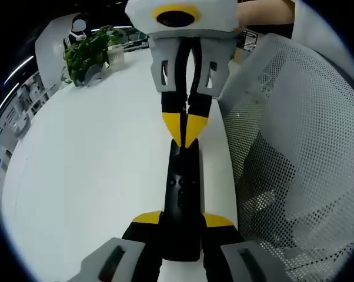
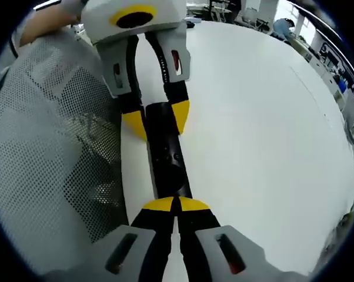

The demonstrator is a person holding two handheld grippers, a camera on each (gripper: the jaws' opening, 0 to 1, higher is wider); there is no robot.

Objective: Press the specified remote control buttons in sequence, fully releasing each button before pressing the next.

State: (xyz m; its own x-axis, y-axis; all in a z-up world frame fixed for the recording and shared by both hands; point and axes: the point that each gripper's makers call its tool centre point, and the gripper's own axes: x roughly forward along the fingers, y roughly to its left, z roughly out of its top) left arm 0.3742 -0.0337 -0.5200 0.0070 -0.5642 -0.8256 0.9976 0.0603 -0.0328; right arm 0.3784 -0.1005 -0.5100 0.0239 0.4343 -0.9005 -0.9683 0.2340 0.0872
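Observation:
A slim black remote control (image 1: 181,188) lies lengthwise along the white table's edge, with small buttons on its top face. My left gripper (image 1: 183,221) is shut on the remote's near end, one yellow-tipped finger on each side. In the right gripper view the same grip shows at the remote's (image 2: 165,161) far end, where the left gripper (image 2: 157,120) clamps it. My right gripper (image 2: 177,204) is shut, its two yellow tips together and resting on the remote's other end. In the left gripper view, the right gripper (image 1: 184,138) comes down from above onto the remote's far tip.
The white table (image 1: 94,176) stretches wide to one side of the remote. A grey mesh chair back (image 1: 294,153) stands close along the table's edge. A potted green plant (image 1: 89,53) sits at the table's far corner. Office desks (image 2: 336,64) lie beyond.

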